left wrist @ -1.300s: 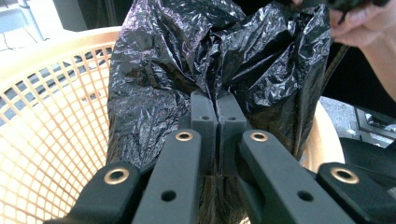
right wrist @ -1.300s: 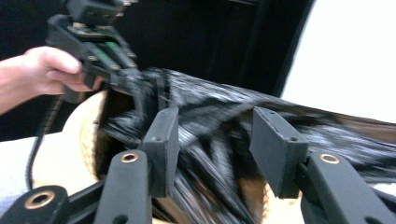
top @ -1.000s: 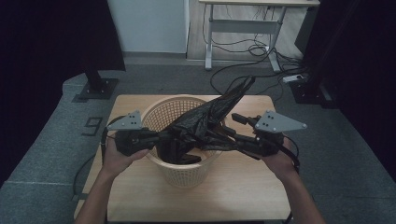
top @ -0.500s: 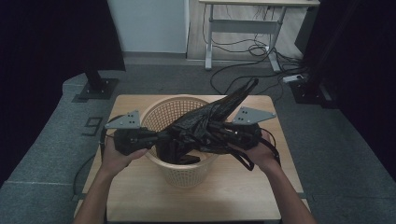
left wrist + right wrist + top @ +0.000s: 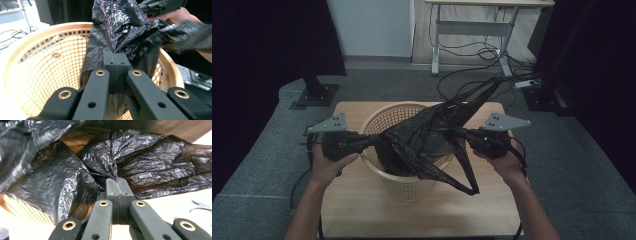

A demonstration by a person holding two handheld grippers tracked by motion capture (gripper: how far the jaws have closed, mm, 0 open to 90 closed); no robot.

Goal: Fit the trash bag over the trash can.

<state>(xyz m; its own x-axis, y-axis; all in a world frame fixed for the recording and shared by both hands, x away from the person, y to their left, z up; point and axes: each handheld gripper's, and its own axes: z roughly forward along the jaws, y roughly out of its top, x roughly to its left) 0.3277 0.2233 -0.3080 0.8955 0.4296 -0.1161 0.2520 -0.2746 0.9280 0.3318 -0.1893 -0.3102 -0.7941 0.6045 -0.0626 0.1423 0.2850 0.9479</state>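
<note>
Step in hand: lining the basket (image 5: 404,186) w/ the black plastic bag (image 5: 422,142). Both grippers have a pinch on the bag's rim and the mouth is being spread over the basket opening.

Left gripper (image 5: 116,56): jaws pressed together, thin bag film clamped btwn the pads, at the basket's left rim. Right gripper (image 5: 117,185): jaws have just been closing and now sit together on a fold of the bag; film runs straight up out of the seam btwn them.

Bag location: bunched above and partly inside the basket, stretched btwn the two grippers. One handle loop hangs over the near-right rim, down the outside wall; another tail sticks up toward the far right. Basket stands mid-table (image 5: 362,220), upright.

Next move, as judged: draw the grippers apart to open the mouth, then carry each pinched edge outward and down over the rim. Requires even tension on both sides; too much pull may tear the film or tip the light basket. Bag bottom likely needs pushing down afterward.
</note>
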